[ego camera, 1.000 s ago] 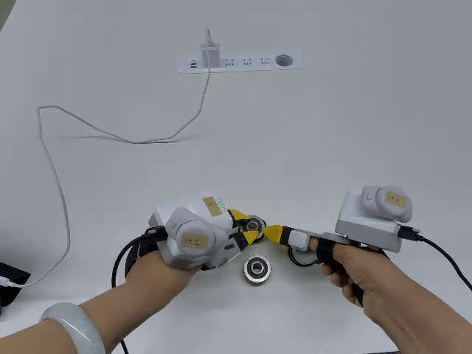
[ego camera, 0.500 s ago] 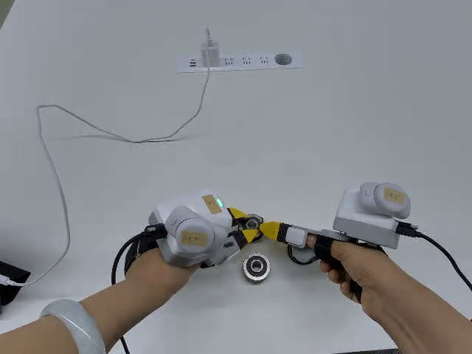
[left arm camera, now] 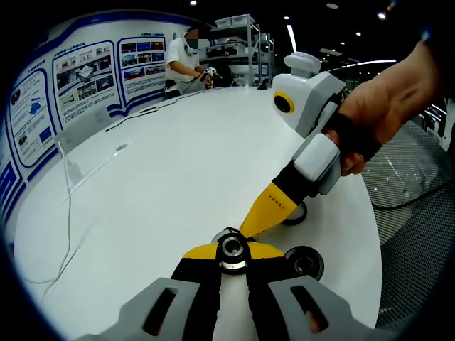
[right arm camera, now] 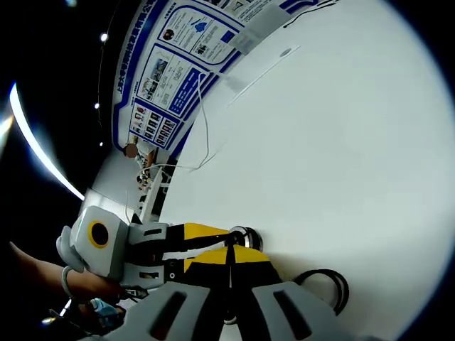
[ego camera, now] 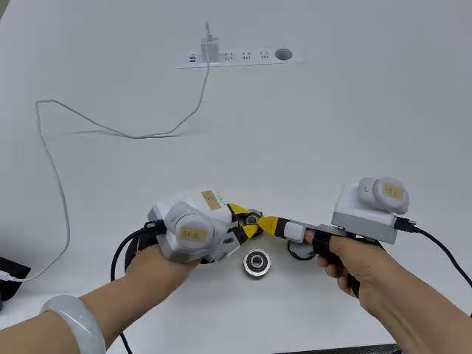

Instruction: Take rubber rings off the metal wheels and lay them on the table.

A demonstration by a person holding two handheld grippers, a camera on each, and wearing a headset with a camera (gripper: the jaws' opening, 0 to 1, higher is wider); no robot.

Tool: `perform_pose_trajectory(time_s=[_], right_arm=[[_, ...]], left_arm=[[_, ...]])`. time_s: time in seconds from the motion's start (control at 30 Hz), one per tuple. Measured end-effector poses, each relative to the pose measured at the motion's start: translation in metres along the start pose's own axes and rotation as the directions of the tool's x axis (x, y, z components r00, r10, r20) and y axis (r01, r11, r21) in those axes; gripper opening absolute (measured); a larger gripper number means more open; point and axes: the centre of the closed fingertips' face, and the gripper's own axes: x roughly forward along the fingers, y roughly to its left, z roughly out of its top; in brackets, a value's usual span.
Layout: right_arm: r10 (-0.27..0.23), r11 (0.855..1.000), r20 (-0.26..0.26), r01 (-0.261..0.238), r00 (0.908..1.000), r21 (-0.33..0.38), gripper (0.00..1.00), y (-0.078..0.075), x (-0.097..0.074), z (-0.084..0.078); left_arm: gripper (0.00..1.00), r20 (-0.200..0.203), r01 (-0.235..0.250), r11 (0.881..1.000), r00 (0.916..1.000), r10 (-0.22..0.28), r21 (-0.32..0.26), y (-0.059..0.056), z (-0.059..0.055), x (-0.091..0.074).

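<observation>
Left tongs (left arm camera: 232,253) clamped on metal wheel (left arm camera: 232,246); right tongs (right arm camera: 229,250) pressed together at its rim; second wheel (ego camera: 257,262) on worktop (ego camera: 332,133).

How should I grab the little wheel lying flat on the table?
Come straight down from above and pinch the loose wheel across its round outer rim, one jaw on each side. It lies flat on the table with its hole facing up, so the rim probably gives the only two opposite sides to squeeze.
</observation>
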Motion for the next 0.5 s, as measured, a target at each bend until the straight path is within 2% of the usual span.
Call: perform_pose_trajectory(time_s=[0.5], right_arm=[[0.025, 1.000, -0.003, -0.025, 0.9997, -0.019, 0.01, 0.0041, -0.0017, 0.0003]], left_arm=[[0.13, 0.003, 0.002, 1.000, 1.0000, -0.002, 0.002, -0.0001, 0.0001, 0.0000]])
